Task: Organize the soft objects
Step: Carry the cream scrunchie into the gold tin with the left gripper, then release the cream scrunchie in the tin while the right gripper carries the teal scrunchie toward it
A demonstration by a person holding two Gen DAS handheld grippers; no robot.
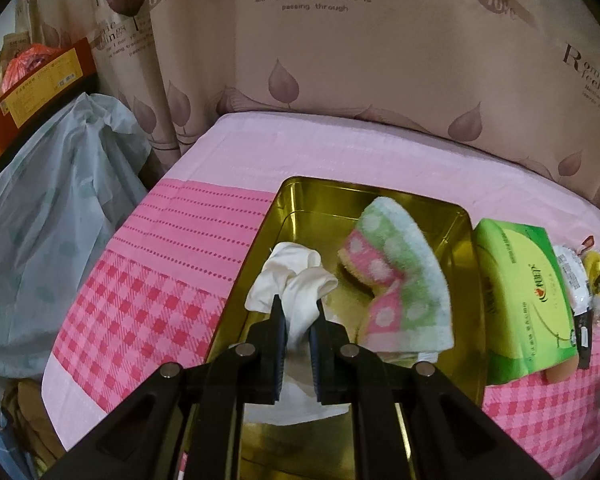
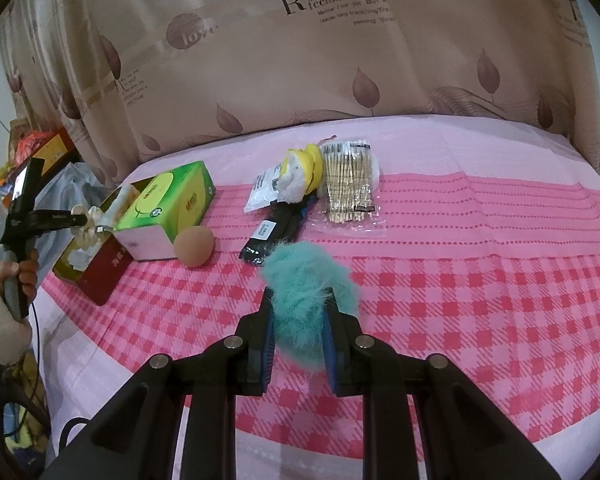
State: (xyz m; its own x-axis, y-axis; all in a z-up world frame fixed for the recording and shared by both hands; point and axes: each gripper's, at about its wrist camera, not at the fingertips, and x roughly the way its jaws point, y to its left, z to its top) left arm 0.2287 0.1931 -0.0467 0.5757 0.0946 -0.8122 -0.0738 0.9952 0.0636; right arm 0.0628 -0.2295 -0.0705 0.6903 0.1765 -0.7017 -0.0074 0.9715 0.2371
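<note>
Looking down my left gripper [image 1: 298, 304], I see its jaws pinching a white cloth [image 1: 296, 292] over the gold tin [image 1: 292, 192], whose near end my fingers cut off; a spotted towel [image 1: 396, 276] lies inside. Only the right view shows my right gripper [image 2: 300, 300] clamping a teal pompom [image 2: 310, 280] above the checked cloth [image 2: 480, 280], with the tissue box [image 2: 168, 196] and tin far left.

The left wrist camera is looking steeply down along its fingers [image 1: 278, 316] into a gold tin [image 1: 300, 190] lying close beneath them. The right wrist camera is facing across the pink checked cloth [image 2: 460, 300] toward the curtain [image 2: 260, 60] — farther back, past its fingertips. Both are taking in the green tissue box [image 1: 520, 300] [image 2: 168, 196] — and that same tin [image 2: 66, 268].
</note>
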